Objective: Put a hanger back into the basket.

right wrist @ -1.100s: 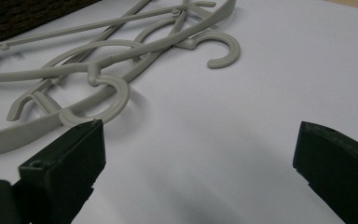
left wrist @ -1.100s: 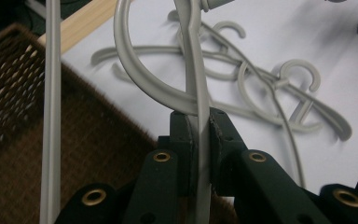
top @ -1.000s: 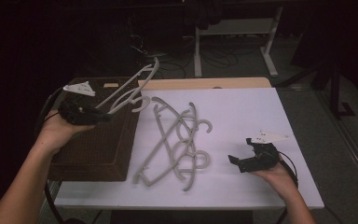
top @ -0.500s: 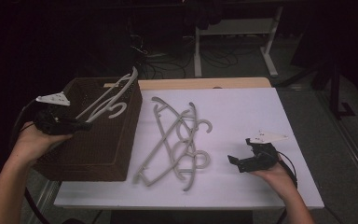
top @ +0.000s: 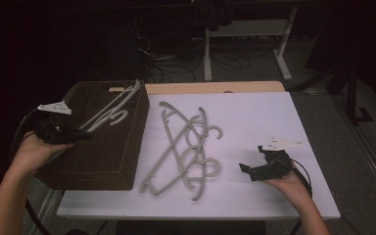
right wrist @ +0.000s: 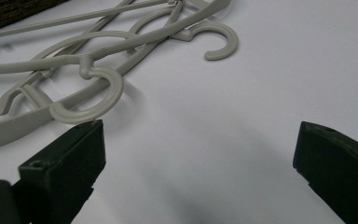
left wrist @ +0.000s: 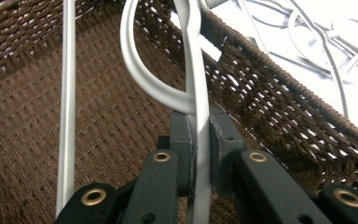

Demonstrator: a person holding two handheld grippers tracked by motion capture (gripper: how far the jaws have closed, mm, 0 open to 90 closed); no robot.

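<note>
1. A dark brown wicker basket [top: 108,147] sits at the left end of a white table [top: 274,117], rectangular, with an open weave that lets light through its walls in the left gripper view.
2. The left gripper [top: 81,133] hovers over the basket with its jaws closed tight on a pale grey plastic hanger [top: 108,108]; in the left gripper view the pads [left wrist: 182,135] pinch the hanger's flat bar just below where its curved hook joins.
3. That hanger [left wrist: 196,84] slants up from the jaws toward the far right corner of the basket, above the woven floor; its other long bar runs straight along the left of the left gripper view.
4. A heap of more grey hangers [top: 183,147] lies on the table just right of the basket, crossed over one another, with hooks curling out to the right and toward the near edge.
5. The right gripper [top: 247,171] rests low near the table's front right, jaws spread wide and holding nothing.
6. In the right gripper view, one hook [right wrist: 91,95] of the heap lies just beyond the left jaw, and a second hook [right wrist: 216,42] lies farther off.
</note>
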